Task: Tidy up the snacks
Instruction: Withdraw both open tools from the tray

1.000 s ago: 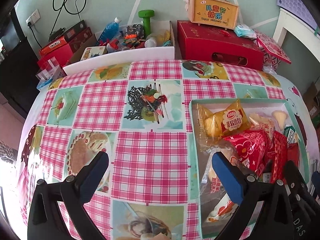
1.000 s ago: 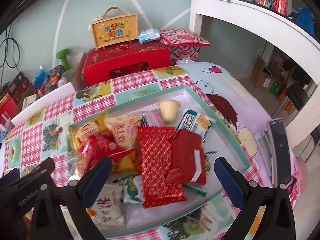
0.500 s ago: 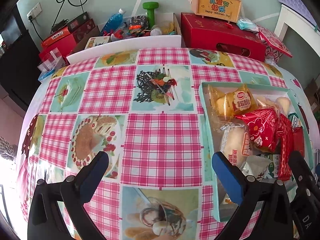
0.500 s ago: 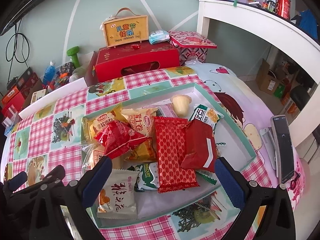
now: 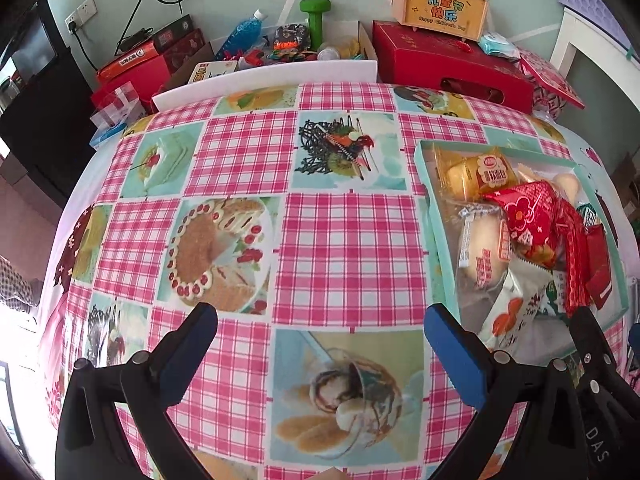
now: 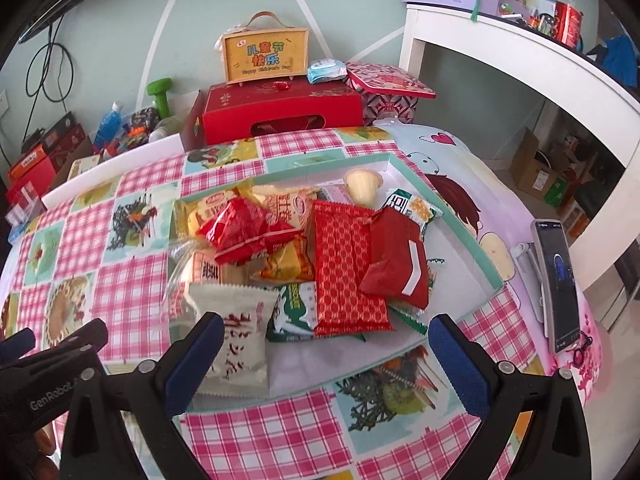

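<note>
A shallow teal-rimmed tray (image 6: pixel 472 240) (image 5: pixel 420 152) sits on the checked tablecloth, heaped with snack packets. Among them are a long red patterned packet (image 6: pixel 346 272), a dark red packet (image 6: pixel 394 264), a crumpled red bag (image 6: pixel 244 230), a white packet (image 6: pixel 242 340), yellow bread packets (image 5: pixel 478 174) and a pale jelly cup (image 6: pixel 362 186). My right gripper (image 6: pixel 322 348) hangs open over the tray's near edge, empty. Over the bare cloth, left of the tray, my left gripper (image 5: pixel 320 338) is also open with nothing in it.
Red gift boxes (image 6: pixel 280 112), a yellow handled box (image 6: pixel 266 54) and a white bin of clutter (image 5: pixel 280 64) line the table's far edge. A phone on a stand (image 6: pixel 556 284) sits right of the tray. A white desk (image 6: pixel 520 60) stands at the right.
Both grippers have pulled back and risen, so the tray and snacks look farther away. Both jaws stayed open and the snacks have not moved.
</note>
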